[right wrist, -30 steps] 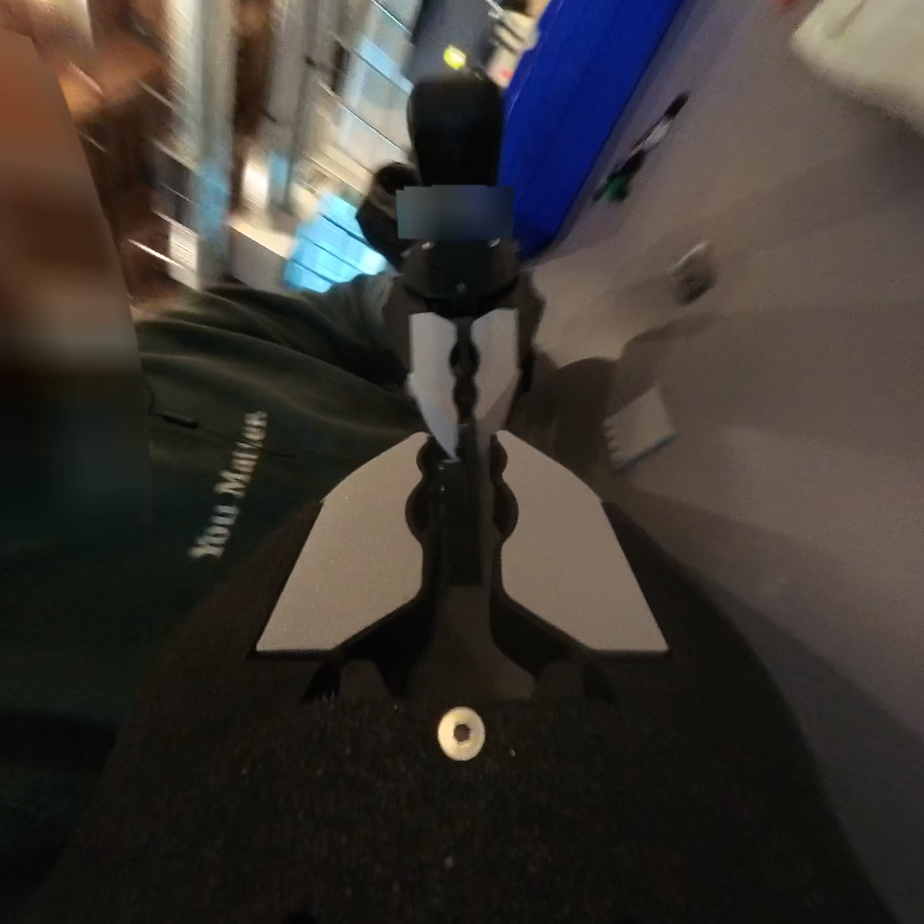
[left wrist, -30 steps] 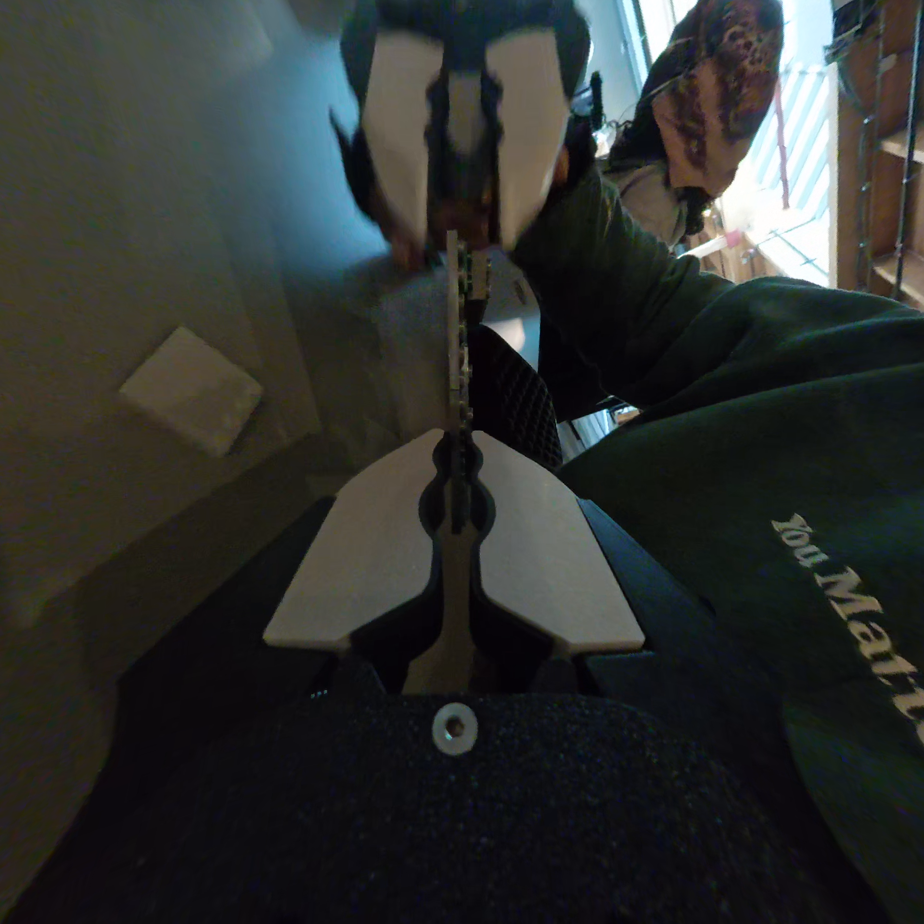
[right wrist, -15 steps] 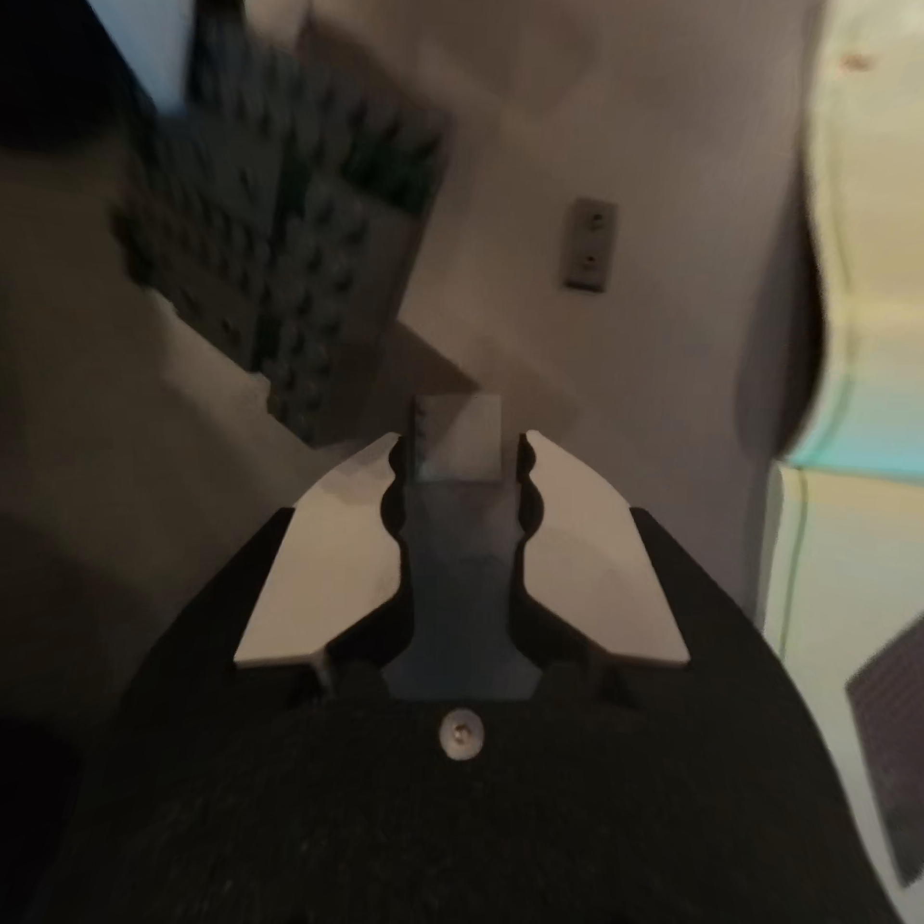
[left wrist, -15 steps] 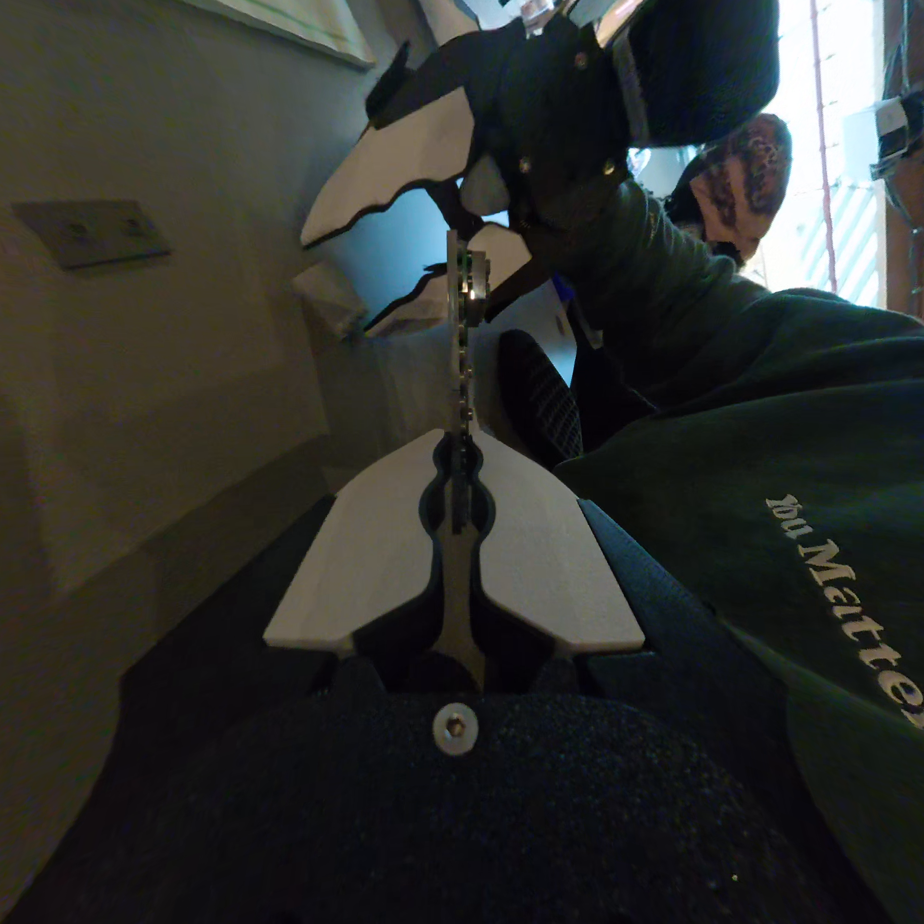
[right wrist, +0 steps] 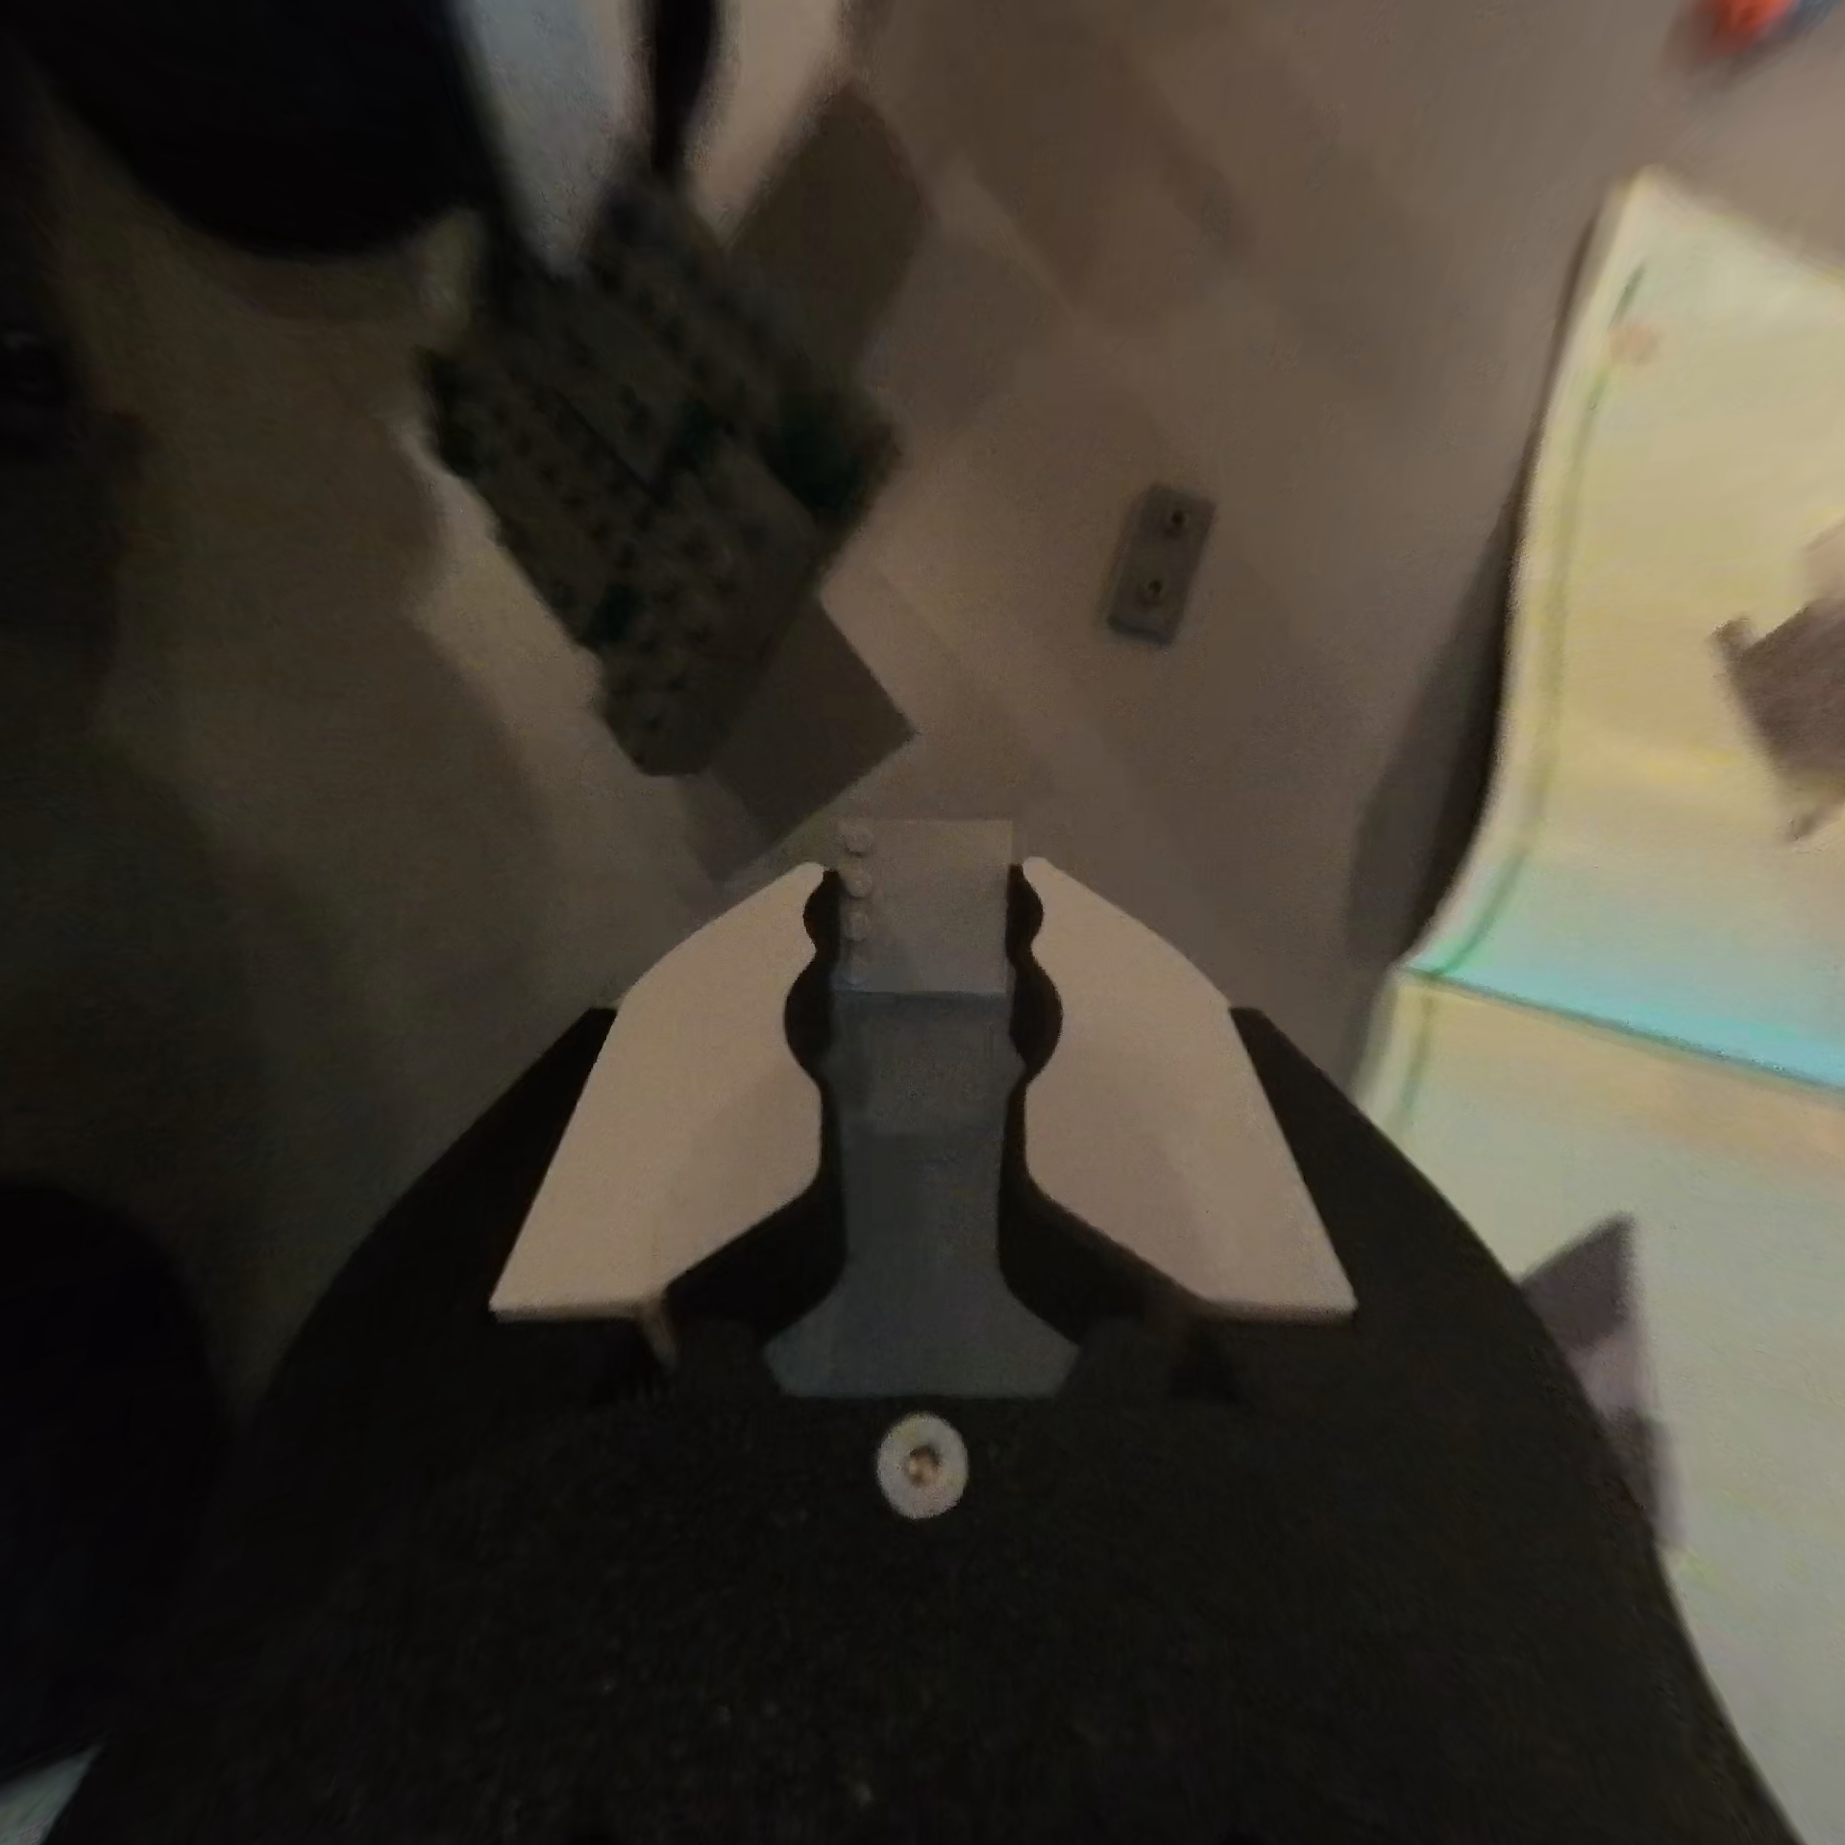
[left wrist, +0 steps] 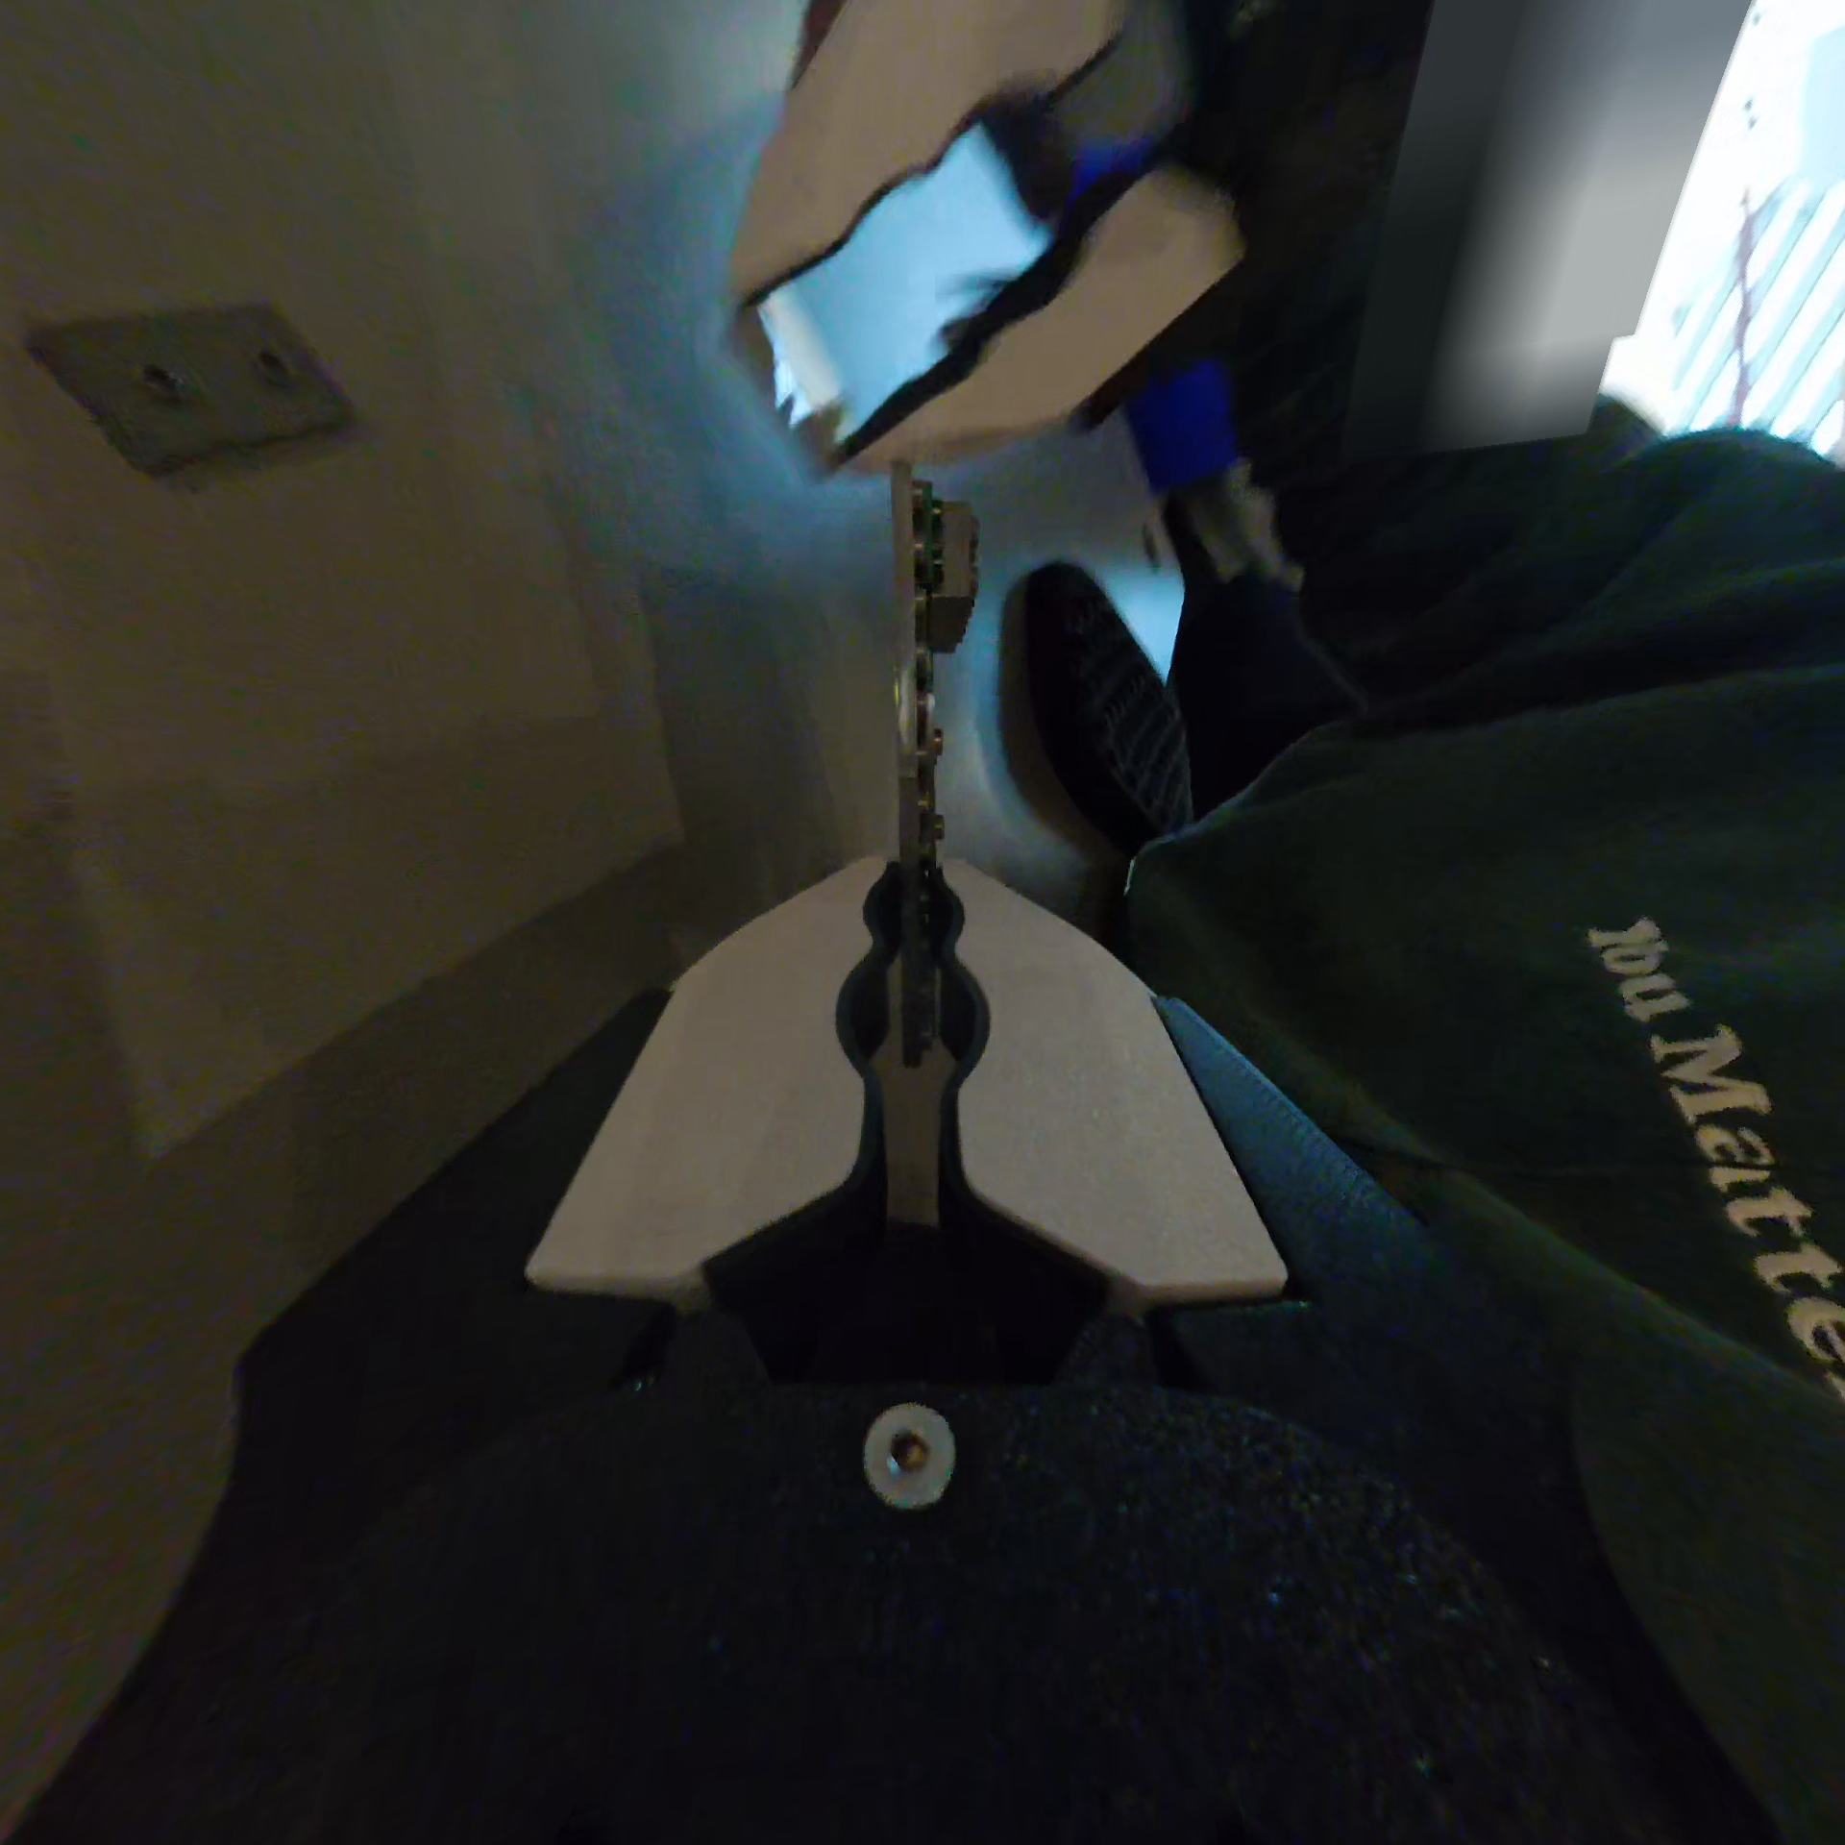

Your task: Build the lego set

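Observation:
My left gripper is shut on a flat lego plate assembly, seen edge-on and pointing away, with green parts and a small grey brick near its far end. The same assembly shows blurred, with grey and green studs, in the right wrist view. My right gripper is shut on a grey lego piece with studs along its left side. In the left wrist view the right gripper is blurred and hovers just above the assembly's far end.
A small grey plate with two holes lies on the pale table. A pale booklet lies at the right. A person's dark green sleeve and body fill the right side, with a dark shoe below. Across from one pair of fingers to the other is roughly 11 cm.
The right gripper has left the assembly's far end, turned, and now hangs over it; its jaws stand wider on a grey piece. The left gripper has held the assembly steady.

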`<state>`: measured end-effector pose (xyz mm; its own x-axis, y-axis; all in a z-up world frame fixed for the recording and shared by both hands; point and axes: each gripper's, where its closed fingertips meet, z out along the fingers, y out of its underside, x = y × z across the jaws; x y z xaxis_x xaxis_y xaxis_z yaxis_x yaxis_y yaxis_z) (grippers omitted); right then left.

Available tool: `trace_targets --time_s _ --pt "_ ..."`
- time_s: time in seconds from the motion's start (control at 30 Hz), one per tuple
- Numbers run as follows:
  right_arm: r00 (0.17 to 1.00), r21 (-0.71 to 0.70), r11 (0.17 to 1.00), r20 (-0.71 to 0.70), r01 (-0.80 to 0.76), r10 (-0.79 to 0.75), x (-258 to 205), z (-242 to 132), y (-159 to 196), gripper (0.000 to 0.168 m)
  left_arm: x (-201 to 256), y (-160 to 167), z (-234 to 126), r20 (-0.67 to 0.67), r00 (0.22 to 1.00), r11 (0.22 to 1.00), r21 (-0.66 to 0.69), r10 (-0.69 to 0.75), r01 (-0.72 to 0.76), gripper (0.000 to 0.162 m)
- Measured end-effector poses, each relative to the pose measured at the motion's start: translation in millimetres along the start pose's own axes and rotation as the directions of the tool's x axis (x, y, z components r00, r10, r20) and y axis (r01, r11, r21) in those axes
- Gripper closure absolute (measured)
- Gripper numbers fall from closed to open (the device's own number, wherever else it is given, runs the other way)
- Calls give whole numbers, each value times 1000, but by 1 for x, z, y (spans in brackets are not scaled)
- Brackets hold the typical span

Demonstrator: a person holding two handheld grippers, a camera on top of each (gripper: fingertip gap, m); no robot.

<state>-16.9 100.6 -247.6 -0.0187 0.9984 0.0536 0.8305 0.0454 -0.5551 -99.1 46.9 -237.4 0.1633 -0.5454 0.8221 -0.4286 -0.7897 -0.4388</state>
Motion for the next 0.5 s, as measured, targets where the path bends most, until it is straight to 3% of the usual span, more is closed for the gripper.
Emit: trace_targets --time_s 0.13,0.27,0.5 --pt "983 1 983 14 182 -182 -11 -28 -36 137 -1 3 10 -14 1000 990 -141 14 -16 157" --pt "946 -76 943 55 323 -319 -25 -20 -45 137 0 0 22 -59 998 967 -252 8 -23 157" --pt "933 -95 929 73 358 -352 -37 -8 -43 137 4 3 27 -111 994 934 -355 6 -45 157"
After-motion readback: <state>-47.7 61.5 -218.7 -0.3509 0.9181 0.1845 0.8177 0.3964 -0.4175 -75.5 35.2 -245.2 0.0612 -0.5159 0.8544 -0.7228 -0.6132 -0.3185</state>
